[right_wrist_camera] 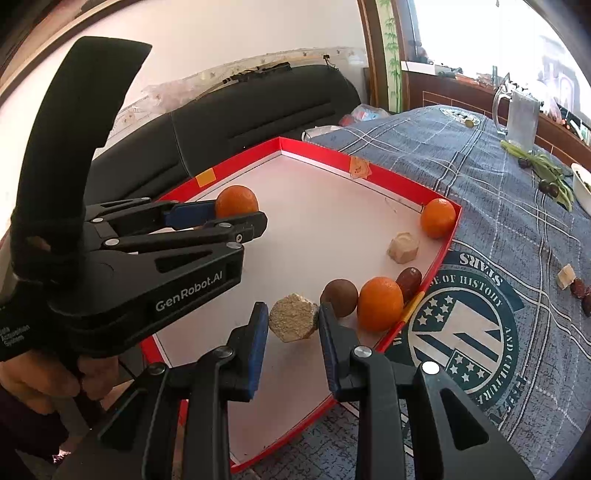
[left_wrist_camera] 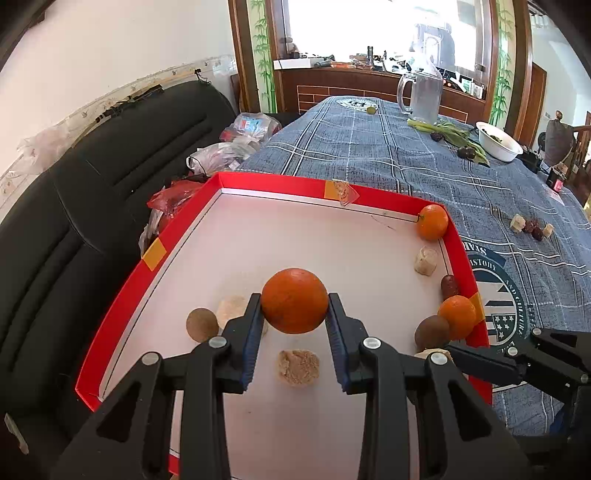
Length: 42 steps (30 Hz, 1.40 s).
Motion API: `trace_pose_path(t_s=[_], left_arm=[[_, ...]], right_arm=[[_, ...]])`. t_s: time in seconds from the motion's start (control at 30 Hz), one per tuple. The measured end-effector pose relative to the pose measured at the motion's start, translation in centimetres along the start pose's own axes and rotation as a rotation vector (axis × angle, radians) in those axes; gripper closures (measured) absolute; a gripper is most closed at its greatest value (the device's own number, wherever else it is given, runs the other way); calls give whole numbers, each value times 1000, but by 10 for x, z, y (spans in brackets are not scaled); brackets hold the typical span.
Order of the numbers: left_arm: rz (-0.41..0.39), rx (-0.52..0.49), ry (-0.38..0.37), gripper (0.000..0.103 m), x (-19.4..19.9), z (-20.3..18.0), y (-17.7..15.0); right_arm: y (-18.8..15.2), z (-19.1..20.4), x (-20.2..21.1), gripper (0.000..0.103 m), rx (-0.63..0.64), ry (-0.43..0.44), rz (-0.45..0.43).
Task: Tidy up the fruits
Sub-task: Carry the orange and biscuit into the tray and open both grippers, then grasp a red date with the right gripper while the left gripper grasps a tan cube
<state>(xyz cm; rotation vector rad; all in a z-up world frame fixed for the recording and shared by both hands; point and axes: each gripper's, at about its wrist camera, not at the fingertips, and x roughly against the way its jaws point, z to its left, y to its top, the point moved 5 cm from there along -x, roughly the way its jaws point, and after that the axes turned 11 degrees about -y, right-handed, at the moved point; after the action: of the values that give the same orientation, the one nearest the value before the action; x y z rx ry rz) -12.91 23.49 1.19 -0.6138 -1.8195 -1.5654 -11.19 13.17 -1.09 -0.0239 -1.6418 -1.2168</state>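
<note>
Holding an orange [left_wrist_camera: 294, 301] clamped in left tool [left_wrist_camera: 293, 314] over open tray [left_wrist_camera: 122, 291] middle; right tool [right_wrist_camera: 293, 321] gripping beige block [right_wrist_camera: 293, 322] near 5 o'clock rim.

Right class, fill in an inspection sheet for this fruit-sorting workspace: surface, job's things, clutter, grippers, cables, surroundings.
Surface: blue plaid tablecloth under a red-walled tray.
Job's things: held orange; corner orange; third orange; brown round fruit; red date; beige crumbly block.
Clutter: glass pitcher, white bowl, green beans.
Grippers: left gripper shut on held orange; right gripper shut on the block.
Cables: nothing seen.
Surroundings: black sofa, plastic bags, window.
</note>
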Motion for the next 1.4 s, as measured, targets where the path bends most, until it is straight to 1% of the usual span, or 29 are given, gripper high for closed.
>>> trace_pose_path(t_s=[0.27,0.47,0.5,0.6,0.67,0.73,0.8,0.93,1.0,1.07,1.23,1.4], left_arm=[[0,-8,14,67,-1,-1,0],[6,-14,29,67,-2,-2,0],[8,-15,32,67,-2,-3,0],[11,-12,33,63,-2,-4,1],[8,-15,40,56,-1,-4,1],[5,-17,45,52,0,-4,3],[2,-17,48,51,1,-4,3],[-1,-17,56,45,3,-5,6],[-2,-19,57,44,4,-6,7],[-4,-21,55,40,5,-8,8],[-13,-41,44,37,8,-20,12],[-24,-81,12,36,12,-41,18]], right_arm=[[-2,-2,-4,75,-6,-8,21],[-1,-4,0,75,-4,2,12],[-1,-4,1,74,-6,3,10],[0,-8,5,73,-16,11,2],[1,-12,7,73,-27,14,-6],[2,-17,10,73,-37,8,-19],[3,-23,13,73,-47,-3,-28],[3,-45,19,73,-90,-29,-41],[0,-60,22,73,-119,-49,-44],[-4,-78,26,73,-153,-70,-44],[-20,-130,43,73,-253,-140,-41],[-41,-184,61,73,-357,-222,-31]])
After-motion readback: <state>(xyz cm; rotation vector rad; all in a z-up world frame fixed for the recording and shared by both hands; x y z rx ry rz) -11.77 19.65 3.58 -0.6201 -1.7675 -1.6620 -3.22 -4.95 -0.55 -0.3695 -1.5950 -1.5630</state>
